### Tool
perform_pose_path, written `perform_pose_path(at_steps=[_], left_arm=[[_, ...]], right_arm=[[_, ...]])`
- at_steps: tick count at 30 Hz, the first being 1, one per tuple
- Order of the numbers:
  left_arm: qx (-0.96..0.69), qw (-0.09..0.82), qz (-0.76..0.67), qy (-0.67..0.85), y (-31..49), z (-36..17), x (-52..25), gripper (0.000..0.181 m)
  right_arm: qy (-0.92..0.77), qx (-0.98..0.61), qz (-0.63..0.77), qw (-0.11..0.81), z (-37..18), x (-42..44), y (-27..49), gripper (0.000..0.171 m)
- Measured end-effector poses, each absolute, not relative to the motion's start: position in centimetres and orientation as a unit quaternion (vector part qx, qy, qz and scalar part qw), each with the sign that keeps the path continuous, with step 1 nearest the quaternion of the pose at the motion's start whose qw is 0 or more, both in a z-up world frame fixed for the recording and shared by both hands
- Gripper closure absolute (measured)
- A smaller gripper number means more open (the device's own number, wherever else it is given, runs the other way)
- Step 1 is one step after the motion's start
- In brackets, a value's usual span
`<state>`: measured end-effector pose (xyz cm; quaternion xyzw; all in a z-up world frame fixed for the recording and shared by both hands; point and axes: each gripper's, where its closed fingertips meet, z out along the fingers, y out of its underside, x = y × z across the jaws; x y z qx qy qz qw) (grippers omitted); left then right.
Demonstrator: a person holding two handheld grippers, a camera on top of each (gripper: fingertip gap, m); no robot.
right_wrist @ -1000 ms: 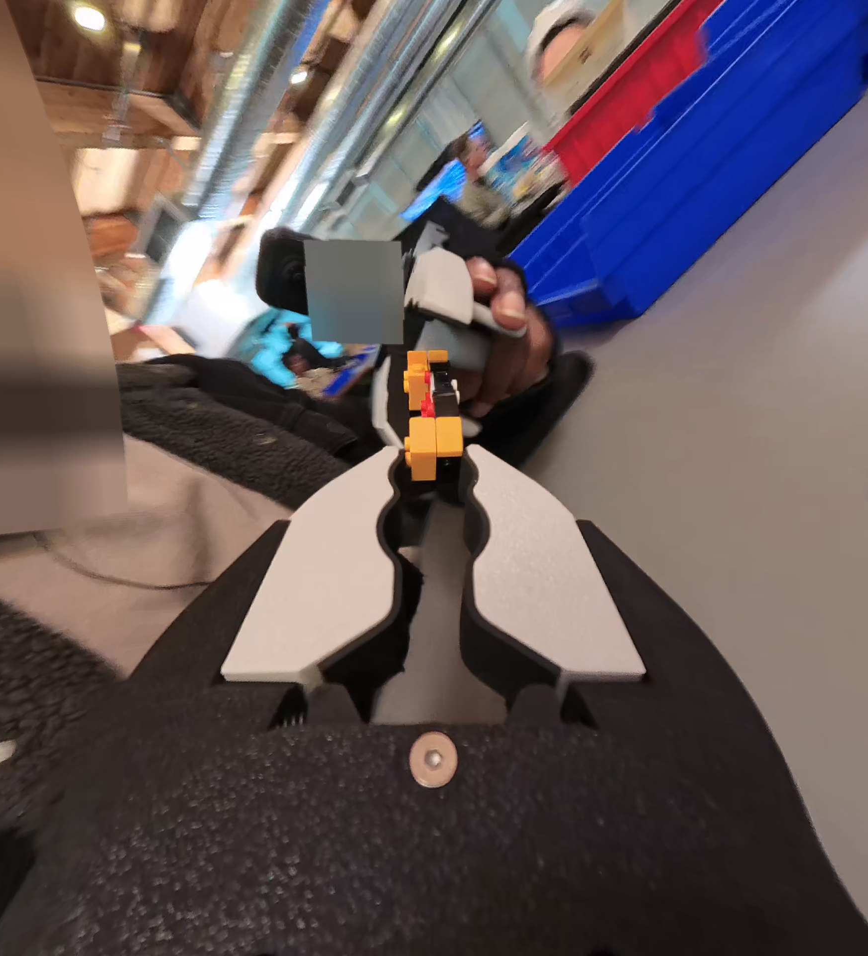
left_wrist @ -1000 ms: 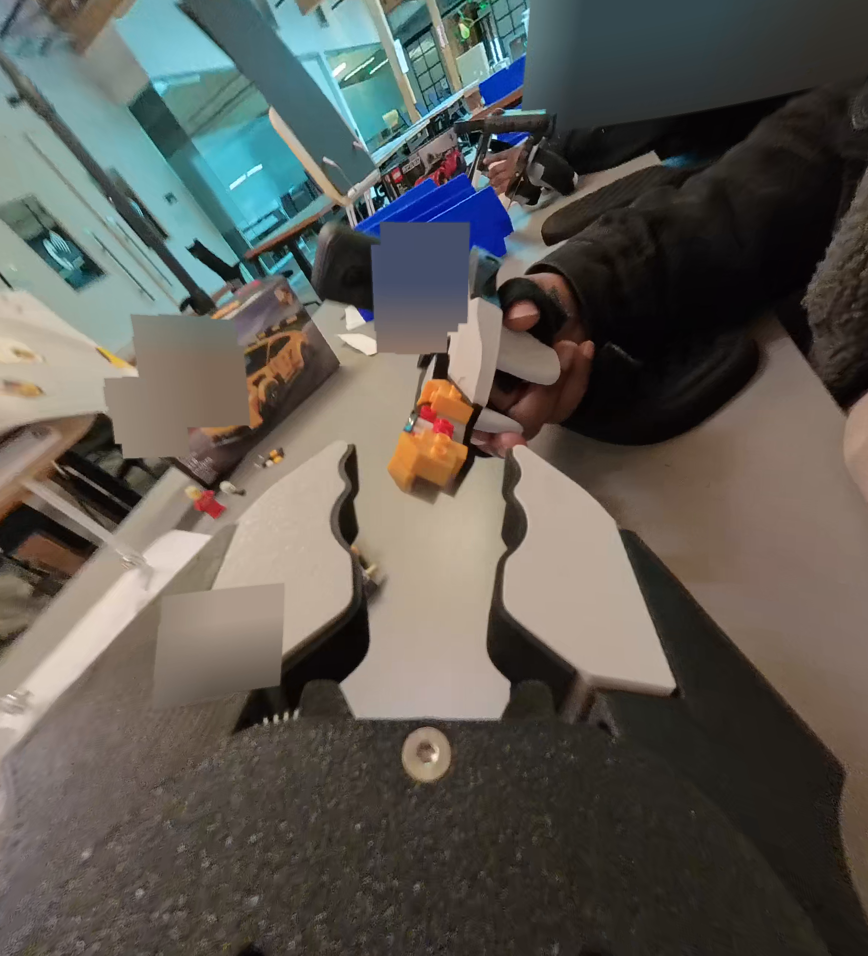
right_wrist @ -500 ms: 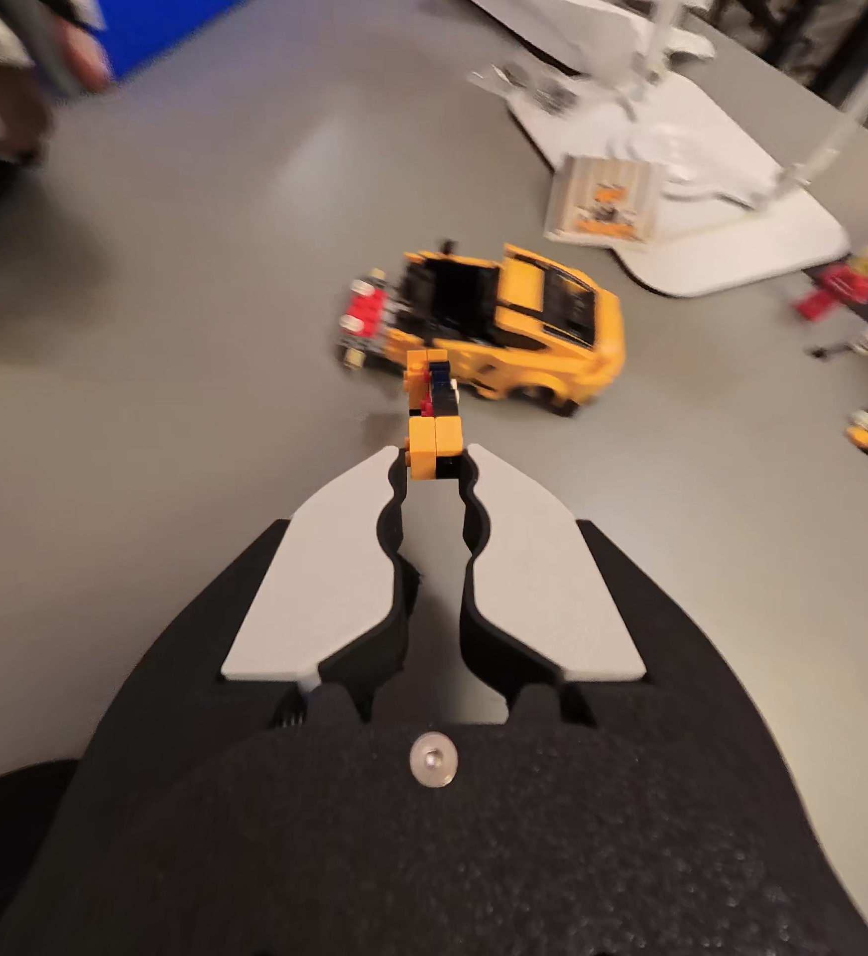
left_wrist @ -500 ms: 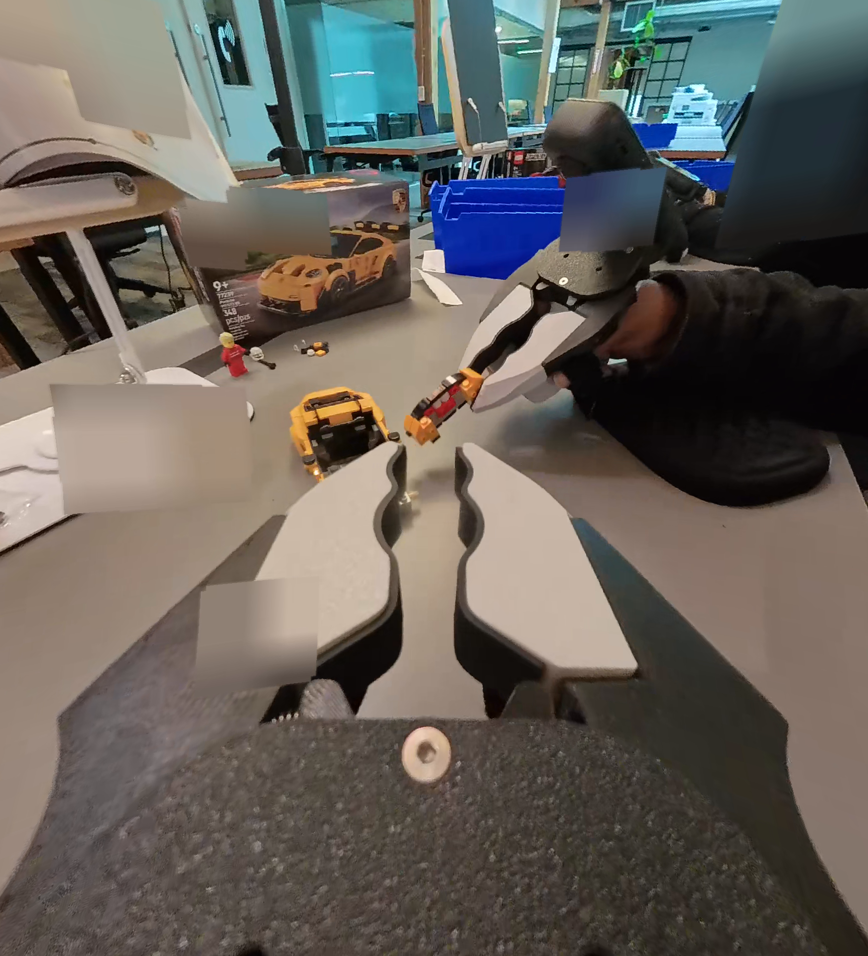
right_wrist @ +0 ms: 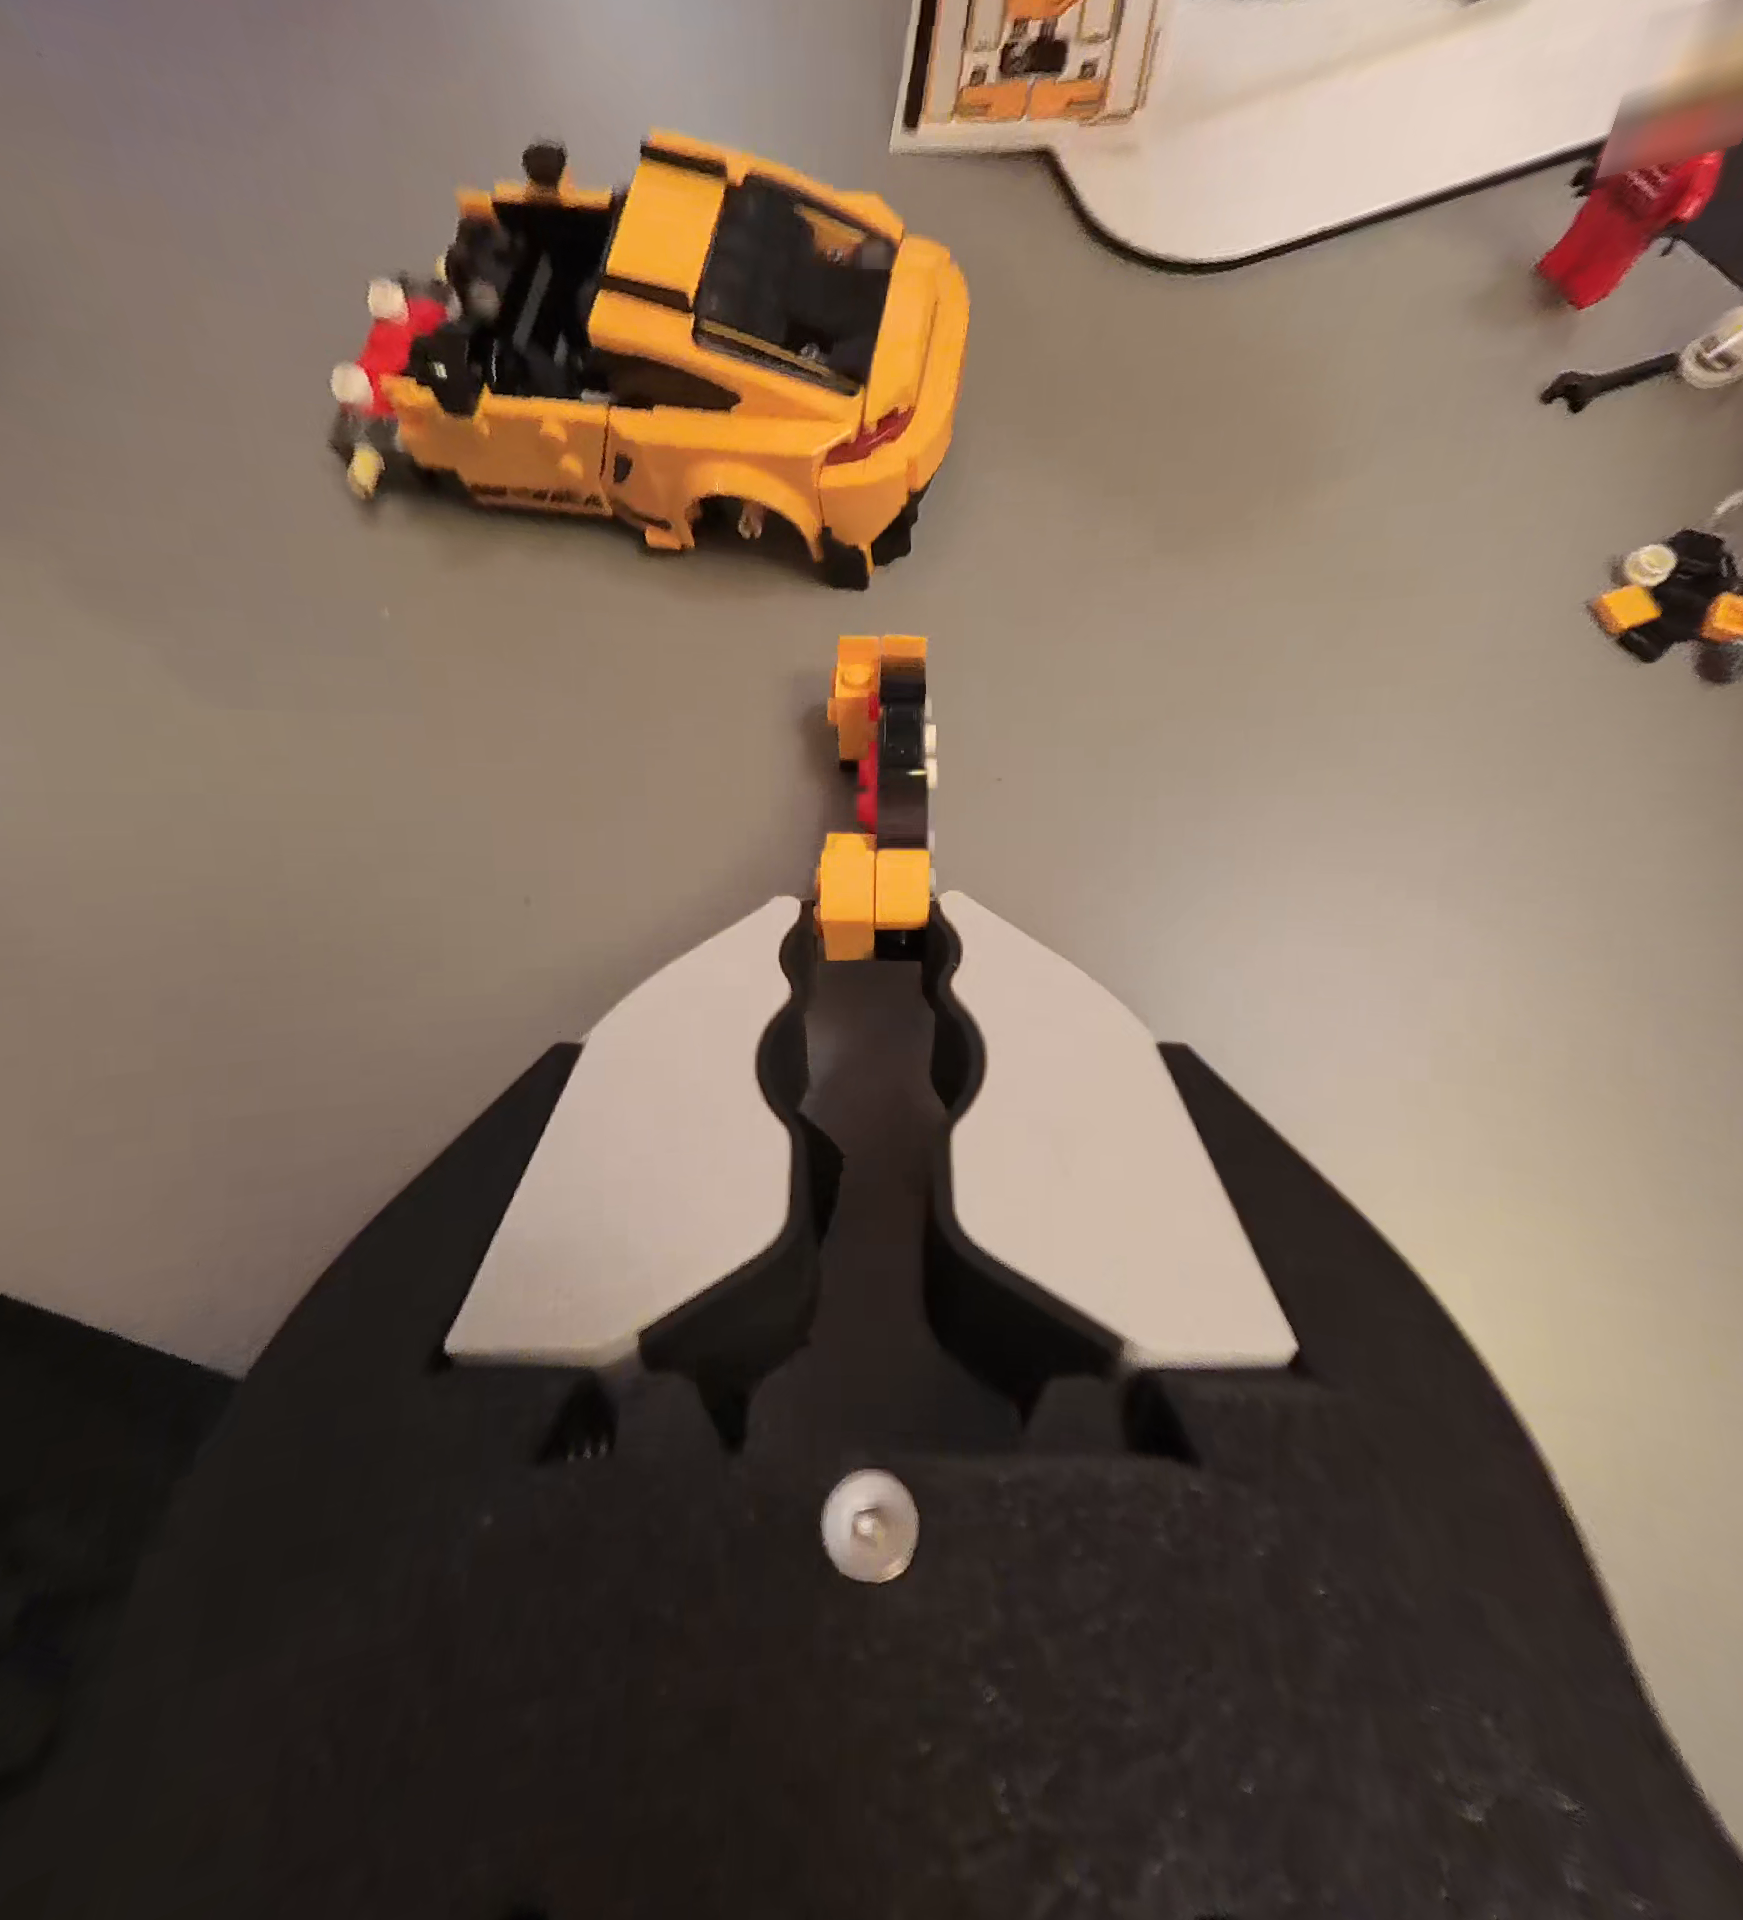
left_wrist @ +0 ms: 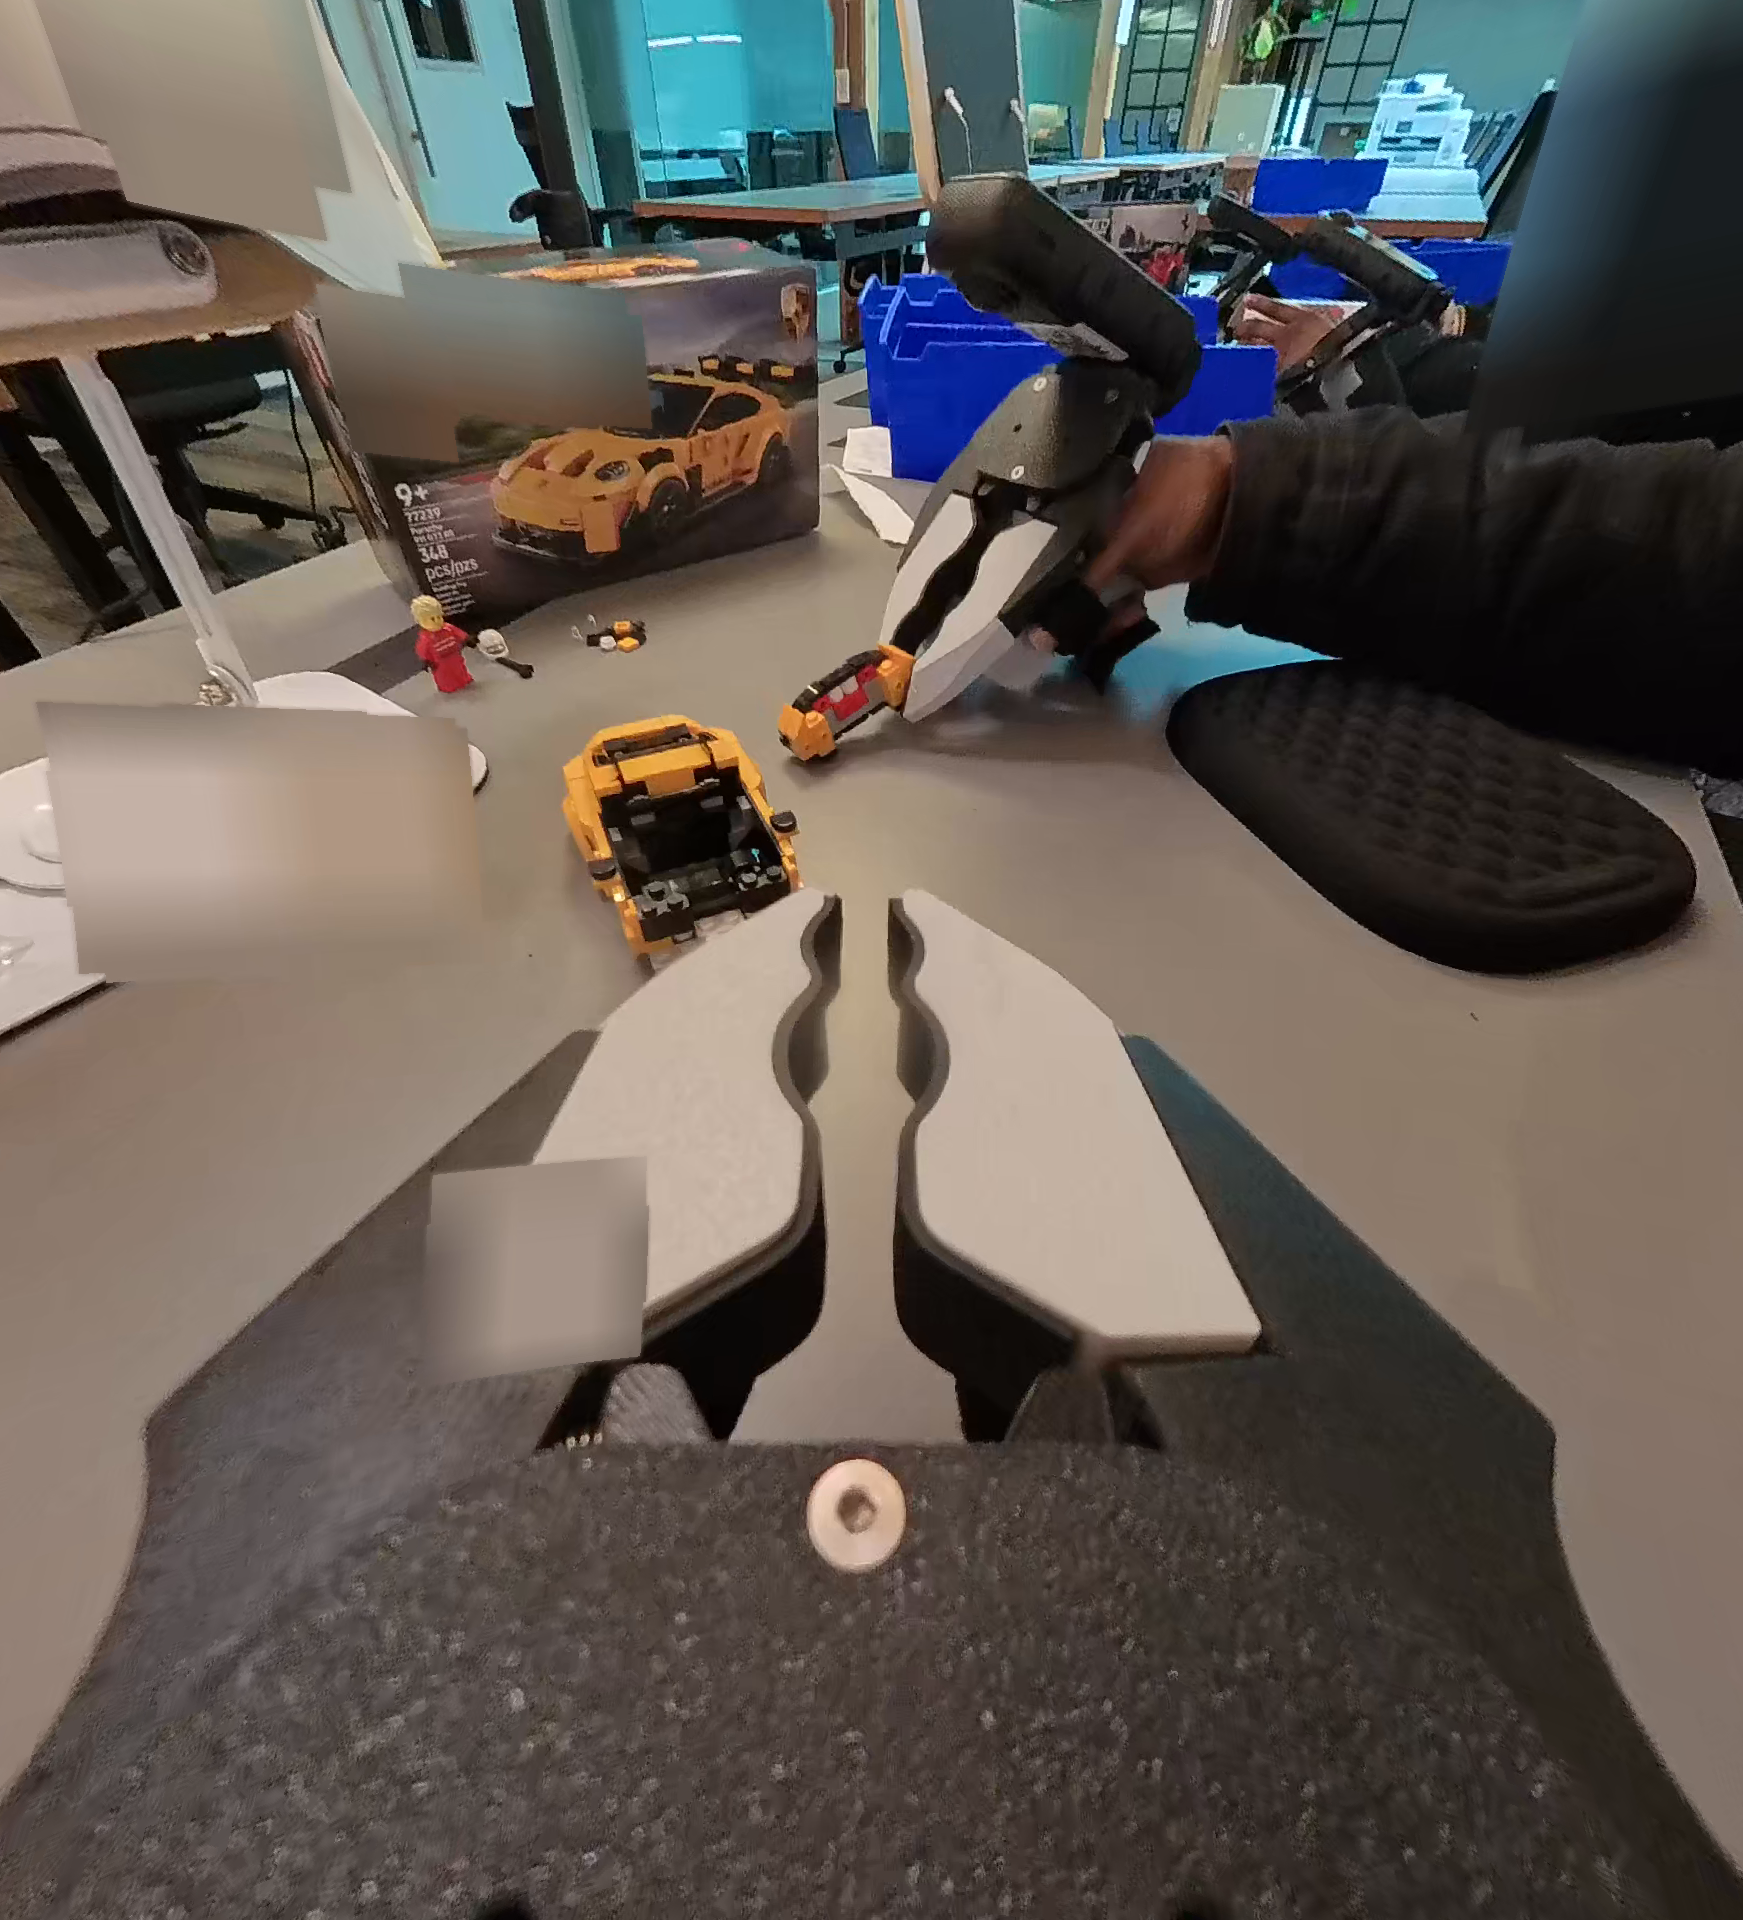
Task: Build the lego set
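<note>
The partly built orange lego car (left_wrist: 680, 821) stands on the grey table (left_wrist: 1054, 935), its open black end toward my left gripper (left_wrist: 862, 906). The left gripper sits just right of and behind the car, its jaws nearly together with nothing between them. My right gripper (right_wrist: 872, 914) is shut on one end of an orange, black and red lego sub-assembly (right_wrist: 882, 727). It holds the piece low over the table, just right of the car (right_wrist: 659, 364). The left wrist view also shows the right gripper (left_wrist: 908, 675) with this piece (left_wrist: 841, 707).
The lego box (left_wrist: 597, 457) stands at the back, with a red minifigure (left_wrist: 443, 644) and small loose parts (left_wrist: 612, 634) in front of it. Blue bins (left_wrist: 950, 384) are behind. A black wrist pad (left_wrist: 1418, 810) lies at right. A white stand base (right_wrist: 1314, 156) is beyond the car. Tip to tip, the grippers are about 25 centimeters apart. Measured from the fingertips, the red minifigure (left_wrist: 443, 644) is 20 centimeters or so from the right gripper and 35 centimeters from the left.
The two grippers faced each other at the piece; the left let its jaws close and now looks level across the table. The right swung down with the piece beside the car.
</note>
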<state>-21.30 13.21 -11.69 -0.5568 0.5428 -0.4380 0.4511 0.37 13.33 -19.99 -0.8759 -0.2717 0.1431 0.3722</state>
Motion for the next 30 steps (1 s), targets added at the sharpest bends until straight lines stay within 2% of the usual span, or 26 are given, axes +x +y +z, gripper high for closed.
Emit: perform_pose_path(at_steps=[6,12,20,21,22,23,27,28,30], left_arm=[[-0.565,0.444,-0.437,0.542,13.3,-12.1,-21.2,0.172],[-0.58,0.454,-0.425,0.526,14.3,-12.1,-21.4,0.177],[-0.573,0.506,-0.414,0.495,15.7,-10.8,-21.3,0.181],[-0.572,0.508,-0.419,0.488,15.9,-10.6,-21.4,0.181],[-0.574,0.509,-0.422,0.483,16.1,-10.5,-21.5,0.181],[-0.575,0.512,-0.422,0.479,16.3,-10.5,-21.6,0.181],[-0.58,0.515,-0.409,0.481,16.7,-10.8,-21.6,0.181],[-0.58,0.514,-0.405,0.485,16.7,-11.0,-21.5,0.181],[-0.581,0.512,-0.396,0.494,16.5,-11.4,-21.4,0.181]], right_arm=[[-0.279,-0.877,0.086,0.382,-20.1,1.6,14.0,0.135],[-0.213,-0.836,0.027,0.504,-14.0,2.2,13.8,0.137],[-0.194,-0.771,0.017,0.606,-9.3,-3.4,13.7,0.133],[-0.187,-0.764,0.005,0.617,-9.0,-3.5,13.9,0.139],[-0.181,-0.753,-0.013,0.633,-8.5,-3.5,14.0,0.164],[-0.182,-0.738,-0.03,0.649,-7.8,-3.5,14.1,0.171],[-0.211,-0.729,-0.11,0.642,-6.4,-2.4,16.0,0.171],[-0.225,-0.725,-0.139,0.637,-5.9,-1.8,17.1,0.17],[-0.261,-0.714,-0.189,0.622,-5.1,-0.7,20.0,0.147]])
